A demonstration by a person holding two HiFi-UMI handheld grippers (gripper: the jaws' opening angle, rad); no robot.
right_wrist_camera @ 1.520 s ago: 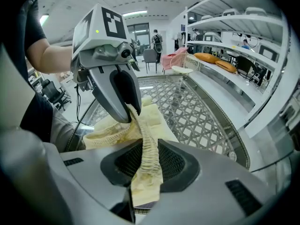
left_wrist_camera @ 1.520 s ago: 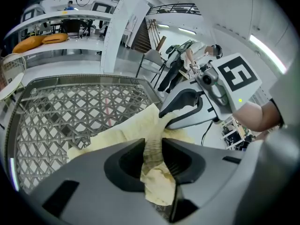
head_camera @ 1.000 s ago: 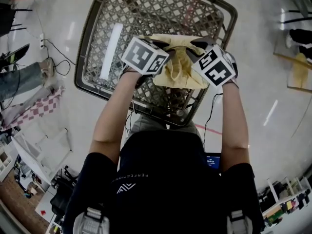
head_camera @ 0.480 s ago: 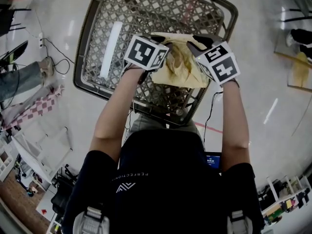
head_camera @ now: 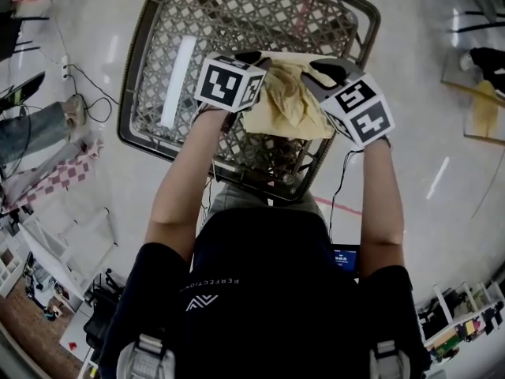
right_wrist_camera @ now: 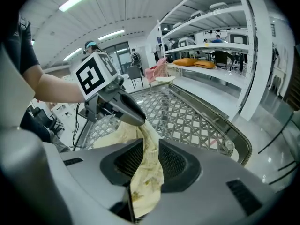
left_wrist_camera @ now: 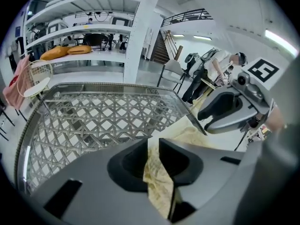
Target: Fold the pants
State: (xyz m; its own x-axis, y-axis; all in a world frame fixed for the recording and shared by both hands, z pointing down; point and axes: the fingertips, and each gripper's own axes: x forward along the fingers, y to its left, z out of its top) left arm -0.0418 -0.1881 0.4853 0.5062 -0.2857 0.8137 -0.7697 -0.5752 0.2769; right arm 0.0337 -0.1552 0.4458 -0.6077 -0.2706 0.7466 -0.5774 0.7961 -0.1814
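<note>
Since a second ago both grippers have raised the bunched yellow pants [head_camera: 286,107] slightly above the lattice worktop [head_camera: 229,14]. The left gripper [left_wrist_camera: 151,146] has its fingers closing on one fold of the pants. The right gripper [right_wrist_camera: 150,146] pinches another fold, nearer the worktop's right rim. The person's black shirt [head_camera: 268,306] bears upside-down print starting "PERFECTION".

A big workshop-like hall (white and bright): tall shelving [left_wrist_camera: 84,28], staircase [left_wrist_camera: 164,46], cables [head_camera: 93,93] across polished floor [head_camera: 442,188].
</note>
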